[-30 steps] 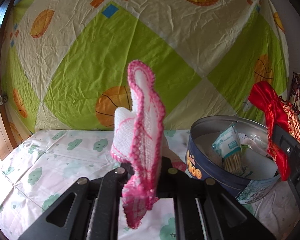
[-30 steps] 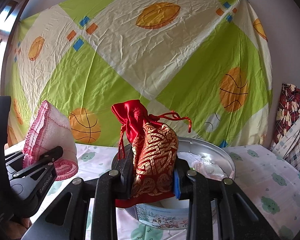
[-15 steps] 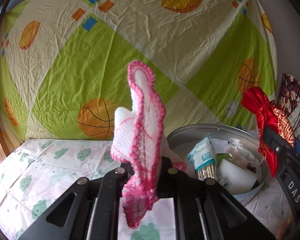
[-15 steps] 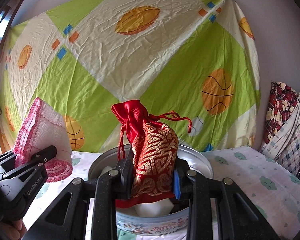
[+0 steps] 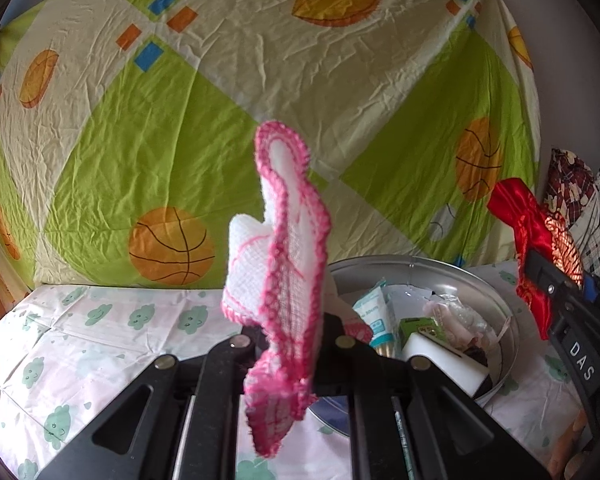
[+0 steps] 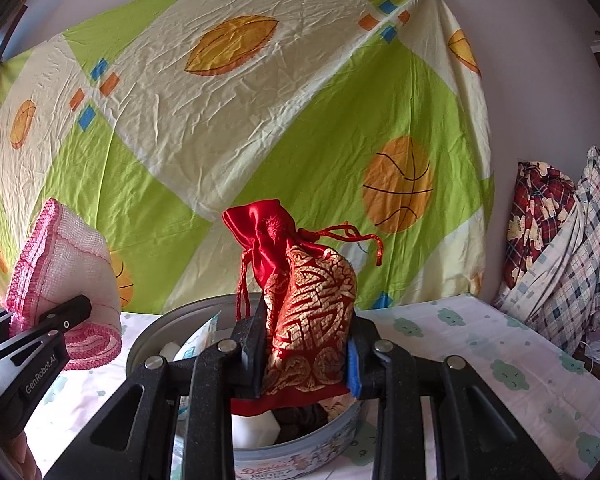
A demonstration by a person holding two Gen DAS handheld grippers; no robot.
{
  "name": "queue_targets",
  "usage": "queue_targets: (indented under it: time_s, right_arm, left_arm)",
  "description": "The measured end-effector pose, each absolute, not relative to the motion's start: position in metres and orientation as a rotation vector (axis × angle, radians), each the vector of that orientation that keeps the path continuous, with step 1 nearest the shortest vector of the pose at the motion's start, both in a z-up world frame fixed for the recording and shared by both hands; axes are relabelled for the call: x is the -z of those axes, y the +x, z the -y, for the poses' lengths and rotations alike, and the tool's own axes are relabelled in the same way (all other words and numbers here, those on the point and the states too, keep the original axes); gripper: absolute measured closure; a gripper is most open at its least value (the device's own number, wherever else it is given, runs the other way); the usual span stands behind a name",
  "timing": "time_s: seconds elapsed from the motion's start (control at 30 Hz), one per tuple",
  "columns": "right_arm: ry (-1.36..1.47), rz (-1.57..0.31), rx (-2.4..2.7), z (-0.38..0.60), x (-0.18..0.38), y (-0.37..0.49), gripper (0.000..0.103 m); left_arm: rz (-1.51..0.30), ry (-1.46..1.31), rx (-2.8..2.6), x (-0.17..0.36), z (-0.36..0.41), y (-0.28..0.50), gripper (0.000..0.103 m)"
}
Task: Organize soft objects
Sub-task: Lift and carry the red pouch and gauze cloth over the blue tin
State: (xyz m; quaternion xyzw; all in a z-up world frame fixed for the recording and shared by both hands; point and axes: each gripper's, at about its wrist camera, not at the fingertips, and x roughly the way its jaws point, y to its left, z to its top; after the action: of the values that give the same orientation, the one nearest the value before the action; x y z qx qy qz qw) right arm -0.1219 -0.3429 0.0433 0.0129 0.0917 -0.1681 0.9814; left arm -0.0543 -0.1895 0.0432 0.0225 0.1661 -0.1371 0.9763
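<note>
**A:** Starting at the left: the left gripper (image 5: 290, 344) is clamping its jaws tight on the pink-edged white cloth (image 5: 284, 264), which is standing up out of the grip with its lower corner drooping below the fingers. It is hanging in the air above the cloud-print sheet (image 5: 100, 328), just left of the round tin (image 5: 500, 312).

**B:** So the cloth is floppy. What is that asking of the hand?

**A:** I'd say it is asking for a high carry, so the drooping corner is clearing the tin's rim rather than snagging on it. The tin is already holding a small tube (image 5: 374, 316), a white block (image 5: 440, 364) and some wrappers, so a bare spot is worth aiming for.

**B:** And further right?

**A:** The right gripper (image 6: 306, 356) is squeezing the red and gold drawstring pouch (image 6: 308, 300) between its jaws, which are standing partly apart around its bulk. The pouch is sitting upright directly over the tin, with its satin neck and cord leaning off to the side.

**B:** Which one is going in first, you think?

**A:** I cannot tell. The pouch is looking closer to a drop. Judging from here, lowering it well inside before letting go is the safer way, since the cord could be catching on the rim. The two grippers are working near each other, so taking turns is making sense.
</note>
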Motion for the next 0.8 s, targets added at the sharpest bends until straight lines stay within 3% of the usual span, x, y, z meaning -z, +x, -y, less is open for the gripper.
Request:
queue_targets:
  time_s: [0.8]
  right_arm:
    - [-0.014,-0.175,0.484,0.390,-0.045,-0.109,0.071]
  left_arm:
    - [-0.364,0.061,0.390,-0.039,0.254,-0.047,0.095]
